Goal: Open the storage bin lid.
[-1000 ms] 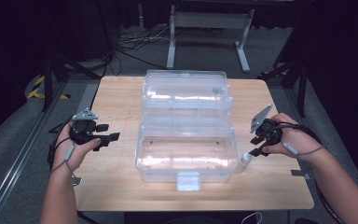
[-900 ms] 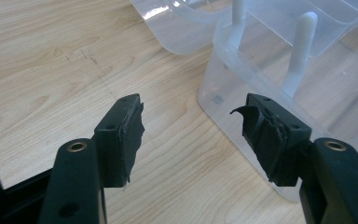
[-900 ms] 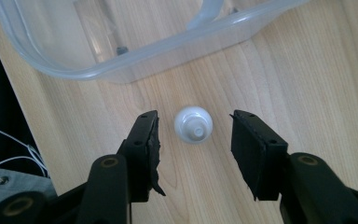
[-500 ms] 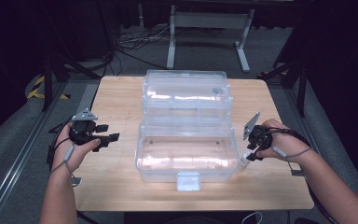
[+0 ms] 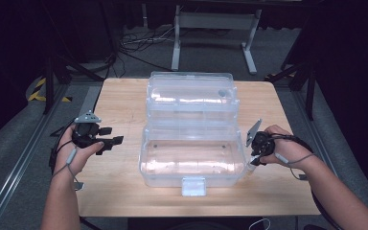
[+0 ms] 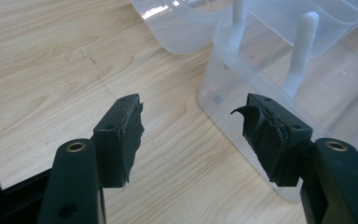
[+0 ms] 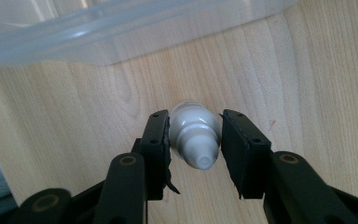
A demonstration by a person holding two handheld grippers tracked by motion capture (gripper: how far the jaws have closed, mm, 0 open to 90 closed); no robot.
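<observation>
A small white bottle [image 7: 195, 133] lies on the wooden table [image 5: 120, 182] just right of a clear plastic box [image 5: 146, 163], its cap towards my right gripper's camera. My right gripper [image 7: 196, 140] has just been closing; its pads now sit against both sides of the bottle. From above, the right gripper [image 5: 254, 160] points down at the bottle [image 5: 252, 167] by the box's right end. My left gripper [image 5: 115, 136] hovers left of the box, open and empty. In the left gripper view, its jaws [image 6: 191, 126] frame the box's near corner [image 6: 223, 98].
The box's lid [image 5: 191, 96] is folded back, with a tray inside and a latch [image 5: 193, 186] at the front. Bare table lies left and right of the box. Cables and a metal stand [image 5: 211, 28] sit on the floor beyond the table's far edge.
My right hand has come down and in towards the box's right end, and its jaws have narrowed around the white bottle. The left hand has stayed where it was.
</observation>
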